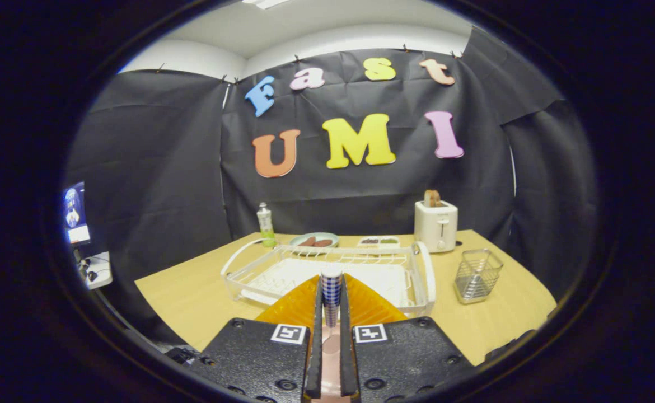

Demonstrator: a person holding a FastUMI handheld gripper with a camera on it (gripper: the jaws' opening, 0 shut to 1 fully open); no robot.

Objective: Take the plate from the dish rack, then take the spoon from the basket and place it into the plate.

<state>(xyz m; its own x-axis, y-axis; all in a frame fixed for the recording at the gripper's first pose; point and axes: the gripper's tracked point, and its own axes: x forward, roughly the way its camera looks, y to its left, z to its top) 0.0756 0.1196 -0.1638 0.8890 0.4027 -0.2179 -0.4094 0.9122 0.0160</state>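
Gripper (331, 336): fingers (316, 336) drawn close together and pinching the spoon (331, 291), whose blue-and-white checked handle is standing up between them, its rounded end rising just past the fingertips, while the pale bowl end is showing lower down in the narrow gap. Plate (299, 305): orange, ribbed, lying directly beneath and just ahead of the fingers, its surface showing on both sides of the spoon; it is sitting at the near edge of the dish rack, and whether it is overlapping the rack's rim cannot be told. Dish rack (238, 268): white wire, on a white drip tray, occupying the middle of the table beyond the fingers. Basket (477, 275): metal wire, standing on the table to the right of the rack, apart from it. Table (193, 296): light wood, carrying everything listed. Toaster (436, 225): white, standing at the far edge behind the rack's right corner, with a slice of bread (431, 198) sticking out of the top. Green bottle (265, 225): standing at the far left behind the rack. Grey dish (314, 239) and a small white two-part tray (379, 242): sitting between bottle and toaster, each holding food too small to identify.
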